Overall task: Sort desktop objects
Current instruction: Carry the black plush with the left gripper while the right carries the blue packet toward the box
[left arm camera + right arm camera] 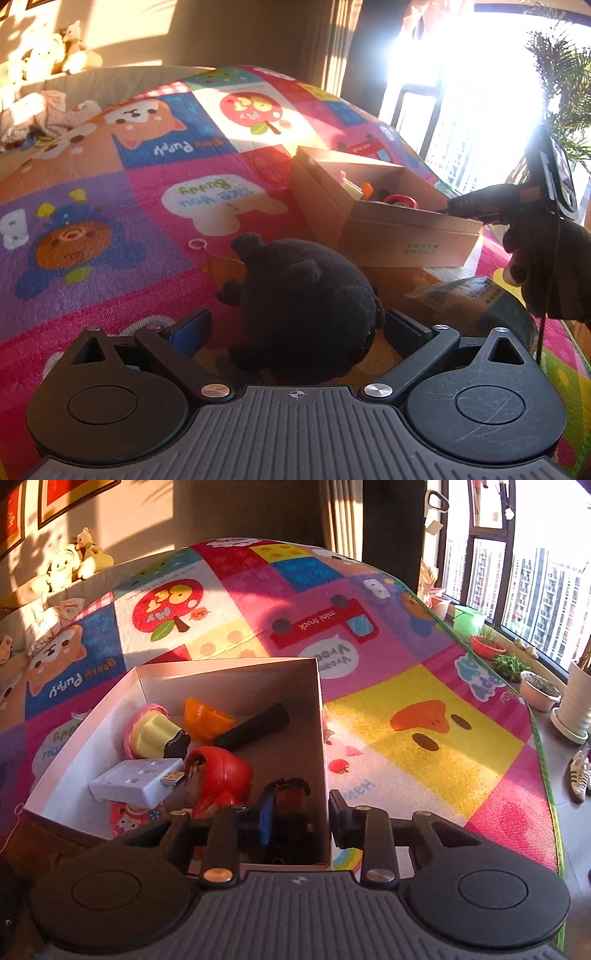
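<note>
A black plush toy (306, 295) lies on the colourful play mat (110, 206), between the fingers of my left gripper (295, 325). That gripper is open wide; its left pad stands clear of the plush. Behind it to the right sits the cardboard box (406, 240). Over the box's near corner a gloved hand holds my right gripper (454, 208). In the right wrist view, the right gripper (301, 812) straddles the right wall of the box (321, 716), jaws narrowed, one finger inside, one outside. A white adapter (133, 784), red toy (221, 771) and black cylinder (255, 725) lie inside.
A plastic packet (461, 295) lies on the mat right of the plush. A white ring on a string (196, 243) lies left of it. Stuffed toys (62, 51) sit at the back left. Plant pots (539, 690) and shoes (580, 775) line the window side beyond the mat's edge.
</note>
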Demonstrator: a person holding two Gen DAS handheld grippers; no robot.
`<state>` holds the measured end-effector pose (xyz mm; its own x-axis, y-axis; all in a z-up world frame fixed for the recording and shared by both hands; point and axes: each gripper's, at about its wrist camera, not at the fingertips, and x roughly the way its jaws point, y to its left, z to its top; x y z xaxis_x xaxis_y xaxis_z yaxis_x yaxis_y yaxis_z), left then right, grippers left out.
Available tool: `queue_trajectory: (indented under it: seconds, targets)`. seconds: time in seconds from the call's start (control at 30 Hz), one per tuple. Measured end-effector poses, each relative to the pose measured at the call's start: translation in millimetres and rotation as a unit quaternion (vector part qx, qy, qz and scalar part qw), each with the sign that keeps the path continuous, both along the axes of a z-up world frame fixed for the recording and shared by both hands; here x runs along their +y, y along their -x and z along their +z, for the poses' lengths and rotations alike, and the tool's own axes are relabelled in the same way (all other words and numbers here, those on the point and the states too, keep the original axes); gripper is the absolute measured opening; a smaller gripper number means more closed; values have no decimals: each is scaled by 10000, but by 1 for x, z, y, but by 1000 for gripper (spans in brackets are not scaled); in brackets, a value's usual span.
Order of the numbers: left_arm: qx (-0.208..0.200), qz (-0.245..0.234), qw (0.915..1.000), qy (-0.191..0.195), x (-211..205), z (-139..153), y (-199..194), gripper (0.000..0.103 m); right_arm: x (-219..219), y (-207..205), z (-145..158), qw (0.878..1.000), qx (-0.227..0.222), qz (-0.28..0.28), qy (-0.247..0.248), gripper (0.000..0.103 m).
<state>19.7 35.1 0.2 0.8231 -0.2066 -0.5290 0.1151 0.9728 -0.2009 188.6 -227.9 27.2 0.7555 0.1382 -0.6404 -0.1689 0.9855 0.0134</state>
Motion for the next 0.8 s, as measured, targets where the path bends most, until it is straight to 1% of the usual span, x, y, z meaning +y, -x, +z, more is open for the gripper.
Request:
queue_trajectory:
  seconds: [0.07, 0.1, 0.17, 0.2, 0.27, 0.33, 0.4, 0.47, 0.5, 0.57, 0.63, 0.73, 0.8]
  targets:
    - [19, -1, 10000, 7, 0, 0, -1, 102, 5, 6, 1, 9999, 22, 99, -38, 32]
    - [27, -4, 10000, 8, 0, 0, -1, 102, 7, 9, 2, 9998, 48, 159, -110, 35]
    - [29, -2, 10000, -8, 0, 0, -1, 102, 8, 16, 4, 9986, 162, 361, -355, 40]
    - [23, -3, 10000, -22, -1, 0, -1, 102, 6, 20, 6, 9977, 204, 435, -470, 40]
    - [6, -27, 10000, -81, -3, 1, -1, 102, 1, 33, 11, 9968, 71, 477, -634, 41]
    - [-25, -84, 9998, -182, -6, 3, 0, 102, -7, 52, 19, 9971, -176, 417, -610, 49]
    - [3, -141, 9997, -176, -10, 5, -1, 102, -17, 73, 26, 9959, -313, 429, -726, 62]
    - [73, -177, 9998, -56, -15, 8, -6, 102, -28, 94, 30, 9936, -315, 565, -921, 66]
    - [86, -166, 9998, -81, -18, 10, -9, 102, -31, 103, 31, 9930, -318, 624, -955, 70]
    - [-3, -177, 9994, -283, -28, 13, -14, 102, -34, 119, 30, 9927, -324, 696, -932, 76]
    - [-78, -300, 9987, -406, -37, 17, -15, 102, -32, 133, 27, 9926, -295, 831, -832, 76]
    - [-150, -607, 9972, -407, -45, 22, -12, 102, -18, 152, 16, 9905, -325, 1210, -561, 77]
    - [-176, -724, 9963, -425, -46, 24, -8, 102, -8, 160, 7, 9883, -364, 1427, -403, 77]
